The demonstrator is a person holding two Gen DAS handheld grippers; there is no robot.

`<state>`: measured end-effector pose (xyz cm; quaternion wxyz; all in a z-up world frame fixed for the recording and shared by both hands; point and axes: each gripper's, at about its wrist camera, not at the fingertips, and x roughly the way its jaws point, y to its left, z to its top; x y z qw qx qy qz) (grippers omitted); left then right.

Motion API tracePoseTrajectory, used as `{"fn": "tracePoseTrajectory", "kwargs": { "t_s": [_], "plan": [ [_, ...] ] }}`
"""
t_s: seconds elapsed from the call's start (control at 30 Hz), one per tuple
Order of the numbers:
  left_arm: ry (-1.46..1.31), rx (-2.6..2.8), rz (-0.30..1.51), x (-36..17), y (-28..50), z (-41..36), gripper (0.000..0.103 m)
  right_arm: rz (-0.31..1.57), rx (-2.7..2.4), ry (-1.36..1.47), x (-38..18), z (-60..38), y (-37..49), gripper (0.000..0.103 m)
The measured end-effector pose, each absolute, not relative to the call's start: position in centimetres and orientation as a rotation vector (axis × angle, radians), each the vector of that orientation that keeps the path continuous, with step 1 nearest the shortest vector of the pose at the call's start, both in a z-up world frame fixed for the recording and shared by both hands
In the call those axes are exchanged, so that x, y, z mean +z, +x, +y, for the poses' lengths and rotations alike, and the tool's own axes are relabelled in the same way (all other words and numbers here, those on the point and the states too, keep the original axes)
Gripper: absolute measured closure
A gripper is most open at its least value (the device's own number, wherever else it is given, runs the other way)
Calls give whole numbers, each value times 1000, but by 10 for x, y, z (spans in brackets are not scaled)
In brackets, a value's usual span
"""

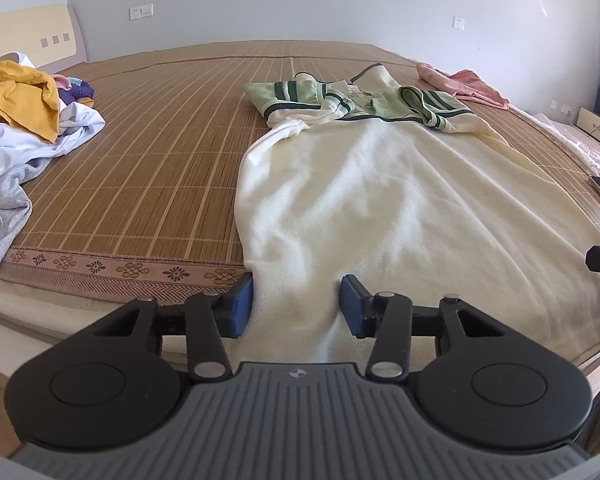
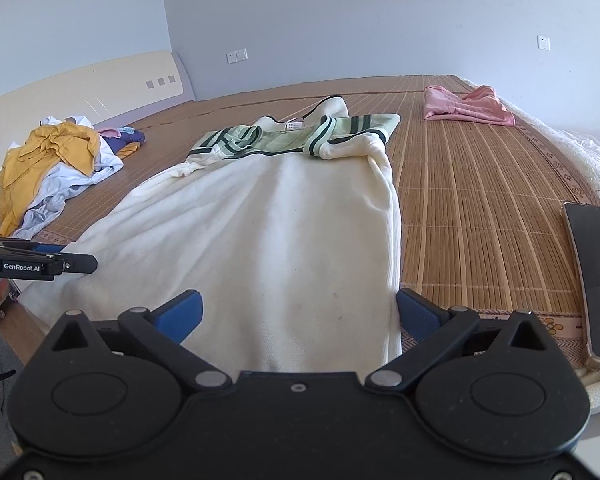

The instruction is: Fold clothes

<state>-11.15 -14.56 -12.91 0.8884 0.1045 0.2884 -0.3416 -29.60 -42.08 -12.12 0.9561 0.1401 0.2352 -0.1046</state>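
Note:
A cream shirt [image 1: 380,184] with green striped sleeves and collar lies spread lengthwise on the bamboo mat, hem toward me; it also shows in the right wrist view [image 2: 276,216]. My left gripper [image 1: 296,308] is open, its blue pads [image 1: 240,308] on either side of the hem's left part, cloth lying between them. My right gripper [image 2: 298,314] is open wide, its pads [image 2: 416,314] straddling the hem's right part near the shirt's right edge. The left gripper [image 2: 40,264] shows at the left of the right wrist view.
A pile of yellow, white and grey clothes [image 1: 20,120] sits at the left of the bed [image 2: 48,164]. A folded pink garment [image 1: 464,84] lies at the far right [image 2: 466,106]. A phone [image 2: 596,280] lies on the mat's right edge. The headboard [image 2: 80,84] stands behind.

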Motion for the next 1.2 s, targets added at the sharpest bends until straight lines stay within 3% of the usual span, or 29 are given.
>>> {"fn": "tracePoseTrajectory", "kwargs": {
  "t_s": [0.03,0.23,0.73,0.8,0.87,0.93,1.0,1.13,1.2],
  "plan": [
    [216,-714,592,-129,-113,-146,73,480,-217,286,-121,-420,-296,1],
    [196,-718,572,-131,-117,-145,85,477,-251,259,-122,-415,-299,8],
    [293,-688,484,-138,-132,-154,88,468,-218,395,-121,-430,-302,7],
    [288,-685,481,-139,-133,-153,88,468,-276,332,-122,-423,-301,16],
    [276,-684,480,-139,-132,-152,88,468,-339,264,-123,-415,-301,47],
    [258,-682,482,-140,-132,-151,87,475,-379,195,-124,-413,-301,64],
    [244,-676,481,-140,-132,-151,87,468,-382,202,-125,-416,-303,66],
    [217,-655,501,-138,-132,-150,86,455,-399,180,-128,-418,-306,91],
    [192,-669,504,-136,-131,-146,89,448,-391,181,-128,-419,-307,94]
  ]
}}
